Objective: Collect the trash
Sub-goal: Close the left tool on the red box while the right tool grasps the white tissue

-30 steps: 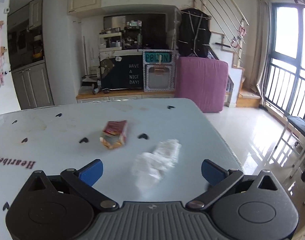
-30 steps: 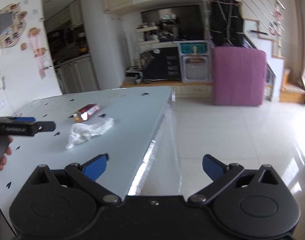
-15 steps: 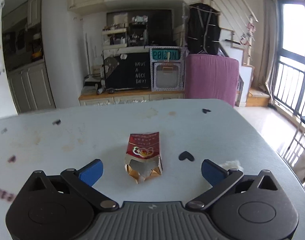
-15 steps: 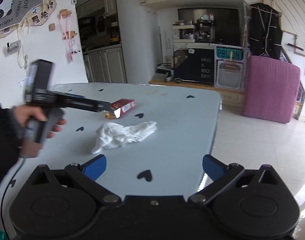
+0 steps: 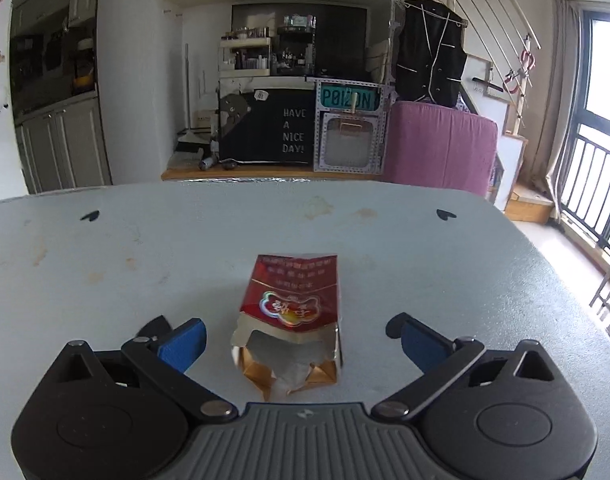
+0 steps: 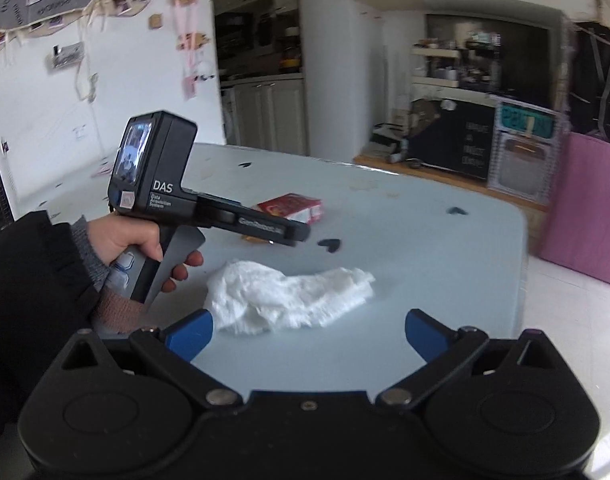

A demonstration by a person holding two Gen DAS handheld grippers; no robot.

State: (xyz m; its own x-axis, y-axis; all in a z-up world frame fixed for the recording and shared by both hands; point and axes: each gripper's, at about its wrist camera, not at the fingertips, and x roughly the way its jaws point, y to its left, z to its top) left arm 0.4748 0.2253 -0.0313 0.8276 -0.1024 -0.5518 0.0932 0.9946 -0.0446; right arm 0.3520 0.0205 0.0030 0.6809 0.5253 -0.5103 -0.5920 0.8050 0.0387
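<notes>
Blue fingers point(image 5: 183, 344) spread wide on the left gripper point(image 5: 301, 344), nothing gripped — and the torn red packet point(image 5: 291, 320) lies flat on the pale blue table point(image 5: 145, 248) right between them, touching neither. Its ripped, gold-lined mouth faces the camera, its long axis runs straight away along the fingers, its closed end points toward the far edge of the table.

Over in the right wrist view, the right gripper point(image 6: 305, 330) is just as wide open and empty, with the crumpled white tissue point(image 6: 289, 300) lying ahead between its fingers, the left blue finger point(image 6: 189, 334) just beside the wad's near end. The tissue stretches left to right across that frame.

Only this view shows the tissue, and the person's hand point(image 6: 137, 240) in a dark sleeve point(image 6: 33, 280) wrapped round the left gripper's handle, its nose over the packet. The left view alone shows the packet's torn end.
</notes>
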